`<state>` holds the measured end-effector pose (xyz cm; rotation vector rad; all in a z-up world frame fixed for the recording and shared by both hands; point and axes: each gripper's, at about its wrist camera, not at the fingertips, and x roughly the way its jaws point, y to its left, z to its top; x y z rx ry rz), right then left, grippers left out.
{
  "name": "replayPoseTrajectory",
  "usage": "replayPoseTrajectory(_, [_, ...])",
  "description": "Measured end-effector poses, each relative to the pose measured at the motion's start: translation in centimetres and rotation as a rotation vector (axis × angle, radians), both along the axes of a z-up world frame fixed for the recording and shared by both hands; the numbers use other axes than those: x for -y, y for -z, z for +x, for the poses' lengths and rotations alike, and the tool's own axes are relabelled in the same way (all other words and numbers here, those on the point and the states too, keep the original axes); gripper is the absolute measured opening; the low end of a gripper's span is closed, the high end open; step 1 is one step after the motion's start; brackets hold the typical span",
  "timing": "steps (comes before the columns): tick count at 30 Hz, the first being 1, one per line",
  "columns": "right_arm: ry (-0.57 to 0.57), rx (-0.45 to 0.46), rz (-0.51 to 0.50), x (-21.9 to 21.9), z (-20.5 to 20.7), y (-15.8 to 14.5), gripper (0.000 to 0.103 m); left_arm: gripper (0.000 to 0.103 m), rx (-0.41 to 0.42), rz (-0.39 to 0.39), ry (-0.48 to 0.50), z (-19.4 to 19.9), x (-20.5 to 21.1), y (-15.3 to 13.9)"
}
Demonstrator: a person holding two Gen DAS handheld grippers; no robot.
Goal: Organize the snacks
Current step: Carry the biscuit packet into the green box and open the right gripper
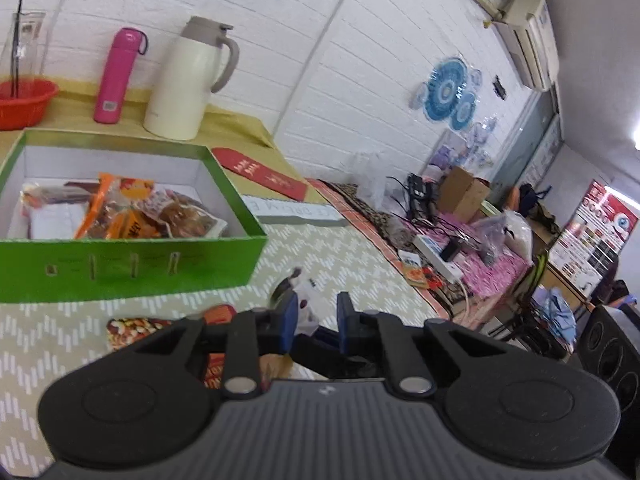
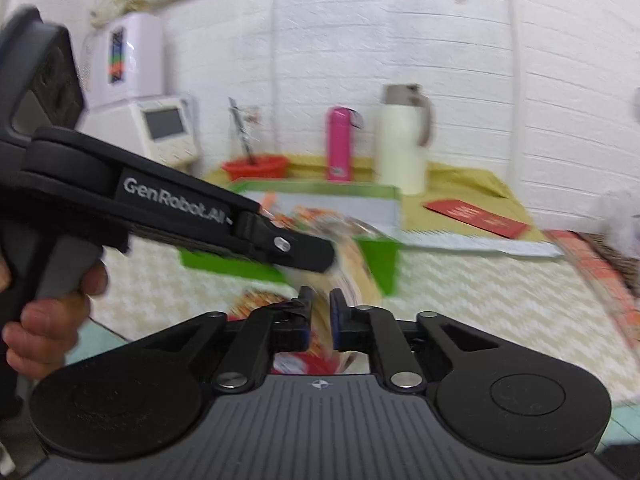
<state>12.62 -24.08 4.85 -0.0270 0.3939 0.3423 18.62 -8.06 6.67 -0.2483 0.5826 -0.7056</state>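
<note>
A green box (image 1: pixel 132 264) with a white inside holds several snack packets (image 1: pixel 132 212). It also shows in the right wrist view (image 2: pixel 384 256). My left gripper (image 1: pixel 318 320) hangs low over the patterned cloth, its jaws a little apart with a white packet (image 1: pixel 310 294) between and beyond the tips; a nut packet (image 1: pixel 132 330) lies to its left. In the right wrist view my left gripper (image 2: pixel 316 256) reaches in from the left. My right gripper (image 2: pixel 319 316) is shut on a blurred orange snack packet (image 2: pixel 352 276) in front of the box.
A cream thermos jug (image 1: pixel 188 80), a pink bottle (image 1: pixel 116 76) and a red basket (image 1: pixel 24 102) stand behind the box by the wall. A red envelope (image 1: pixel 260 174) lies right of the box. A cluttered table (image 1: pixel 460 240) stands further right.
</note>
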Motion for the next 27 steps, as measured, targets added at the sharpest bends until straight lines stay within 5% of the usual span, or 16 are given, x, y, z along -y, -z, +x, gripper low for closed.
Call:
replayPoseTrajectory(2, [-0.021, 0.030, -0.085, -1.8, 1.6, 0.1, 0.017, 0.010, 0.058, 0.051, -0.026, 0.9, 0.4, -0.4])
replayPoseTrajectory(5, [-0.003, 0.011, -0.119, -1.9, 2.4, 1.2, 0.018, 0.010, 0.009, 0.031, -0.045, 2.2, -1.4, 0.4])
replayPoseTrajectory(8, [0.003, -0.064, -0.023, 0.4, 2.2, 2.5, 0.034, 0.036, 0.006, 0.059, -0.091, 2.4, -3.1, 1.7])
replayPoseTrajectory(10, [0.032, -0.102, -0.036, 0.7, 2.2, 3.4, 0.039, 0.037, -0.028, 0.064, -0.085, 2.7, -3.2, 2.5])
replayPoseTrajectory(14, [0.039, -0.124, -0.022, 0.6, 2.1, 4.2, 0.043, 0.061, -0.081, 0.052, -0.064, 3.2, -2.8, 3.8])
replayPoseTrajectory(17, [0.040, -0.113, -0.028, 0.5, 2.1, 4.1, 0.056, 0.064, -0.088, 0.076, -0.070, 3.7, -2.3, 4.2])
replayPoseTrajectory(19, [0.064, -0.098, -0.037, 0.7, 2.3, 4.2, 0.093, 0.064, -0.117, 0.071, -0.068, 4.4, -2.0, 4.6])
replayPoseTrajectory(20, [0.074, -0.094, -0.046, 0.8, 2.5, 4.2, 0.098, 0.064, -0.133, 0.069, -0.068, 4.9, -1.8, 4.9])
replayPoseTrajectory(27, [0.072, -0.151, -0.020, 3.0, 5.0, 5.3, 0.103, 0.063, -0.184, 0.089, -0.069, 6.6, 0.0, 6.2])
